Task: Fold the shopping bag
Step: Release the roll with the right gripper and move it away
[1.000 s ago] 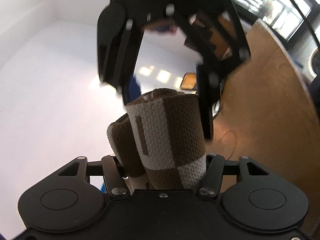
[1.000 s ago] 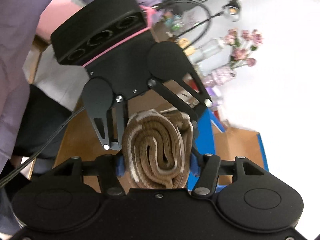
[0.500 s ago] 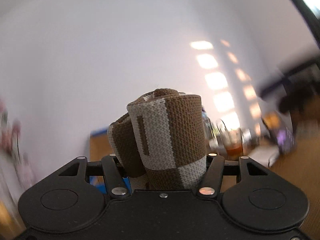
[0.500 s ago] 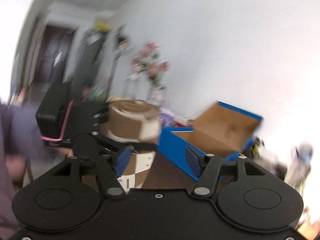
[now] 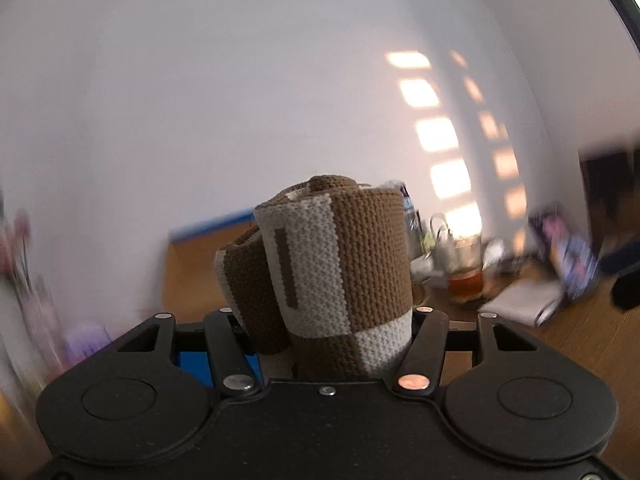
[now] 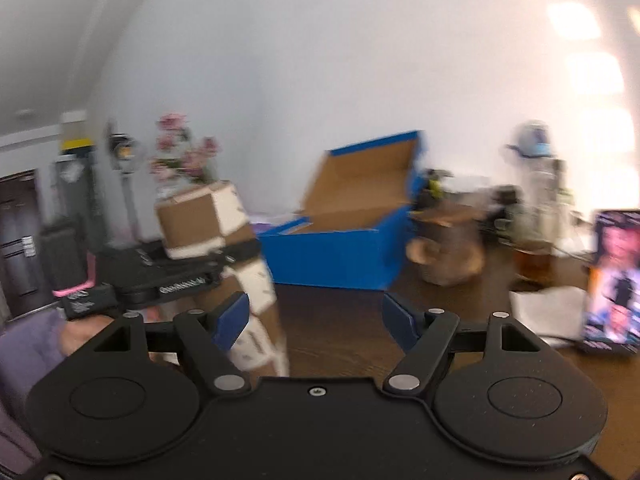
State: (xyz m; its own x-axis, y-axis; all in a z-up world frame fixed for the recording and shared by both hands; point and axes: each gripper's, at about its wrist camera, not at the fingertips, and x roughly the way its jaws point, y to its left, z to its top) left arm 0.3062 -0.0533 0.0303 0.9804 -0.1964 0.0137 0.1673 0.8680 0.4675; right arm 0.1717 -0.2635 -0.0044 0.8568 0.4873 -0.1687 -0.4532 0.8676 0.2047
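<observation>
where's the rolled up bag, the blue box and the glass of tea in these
rolled bag (image 5: 352,264): left wrist view, on its brown knit panel between the gripper's fingers
blue box (image 6: 332,258): right wrist view, on its blue front wall
glass of tea (image 5: 464,280): left wrist view, on the amber liquid in it

Count, both wrist views:
- 1 rolled brown-and-cream knit shopping bag (image 5: 340,264).
- 2 grippers: left gripper (image 6: 224,264), right gripper (image 6: 316,316).
- 1 open blue cardboard box (image 6: 340,256).
- 1 bunch of pink flowers (image 6: 180,156).
- 1 glass of amber liquid (image 5: 464,276).
- 1 folded pale cloth (image 5: 520,306).
- 1 wooden desk (image 6: 340,340).
- Blurred clutter at the desk's back: no count possible.
</observation>
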